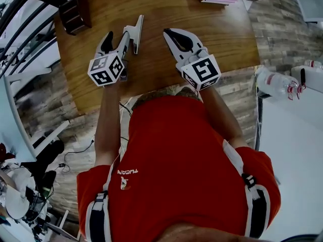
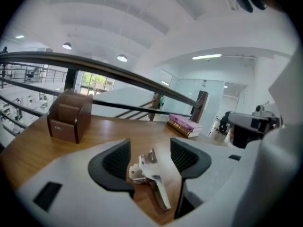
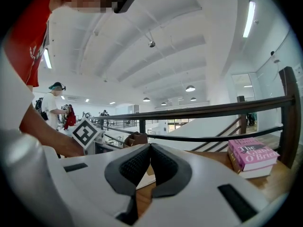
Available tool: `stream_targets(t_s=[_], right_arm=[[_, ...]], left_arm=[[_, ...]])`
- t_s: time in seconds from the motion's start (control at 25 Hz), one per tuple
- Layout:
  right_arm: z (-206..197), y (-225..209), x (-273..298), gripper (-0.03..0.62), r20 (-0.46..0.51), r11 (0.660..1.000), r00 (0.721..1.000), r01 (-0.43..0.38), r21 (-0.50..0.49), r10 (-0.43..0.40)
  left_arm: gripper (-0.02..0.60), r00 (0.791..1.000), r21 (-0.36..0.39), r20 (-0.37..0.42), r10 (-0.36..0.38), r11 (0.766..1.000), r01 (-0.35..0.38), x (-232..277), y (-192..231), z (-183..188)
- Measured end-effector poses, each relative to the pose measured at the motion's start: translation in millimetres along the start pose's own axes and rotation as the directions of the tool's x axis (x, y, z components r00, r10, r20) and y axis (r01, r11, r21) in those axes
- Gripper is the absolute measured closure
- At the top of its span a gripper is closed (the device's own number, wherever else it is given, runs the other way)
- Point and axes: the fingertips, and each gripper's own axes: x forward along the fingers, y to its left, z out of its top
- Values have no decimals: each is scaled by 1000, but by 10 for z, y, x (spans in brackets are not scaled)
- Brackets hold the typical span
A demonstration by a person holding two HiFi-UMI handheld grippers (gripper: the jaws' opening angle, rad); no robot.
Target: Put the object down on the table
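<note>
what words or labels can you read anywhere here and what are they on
"The Giant O'Brien": cover of the book
"TUCAN": chest of the shirt
Small label on the box: too blurred to read

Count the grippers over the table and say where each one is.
2. The left gripper hangs open over the metal bracket lying on the table; the right gripper, shut and empty, is right of it.
</note>
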Motion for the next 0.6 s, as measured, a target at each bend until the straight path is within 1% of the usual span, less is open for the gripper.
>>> stream_targets(t_s=[0.08, 0.16, 0.28, 0.4, 0.44, 0.52, 0.6], right_arm=[[73, 25, 1, 569, 20, 1000, 1000, -11, 7, 11], [172, 49, -5, 569, 46, 1000, 999, -25, 13, 24], [359, 96, -49, 569, 93, 999, 995, -41, 11, 40], [570, 177, -108, 569, 144, 998, 988, -58, -2, 58], [639, 208, -131, 569, 160, 998, 985, -64, -6, 64], [764, 270, -183, 569, 190, 997, 979, -74, -15, 76], [861, 333, -236, 569, 213, 996, 973, -83, -22, 86]], left_arm=[[323, 996, 50, 85, -29, 998, 25, -166, -175, 250], [359, 986, 105, 160, -46, 994, 29, -339, -351, 487], [424, 964, 161, 252, -89, 986, 49, -591, -625, 788], [510, 939, 189, 321, -126, 980, 67, -839, -827, 1012], [530, 930, 194, 341, -134, 978, 69, -915, -879, 1073], [563, 915, 211, 371, -156, 974, 81, -1041, -991, 1164], [572, 905, 235, 384, -184, 967, 96, -1128, -1103, 1206]])
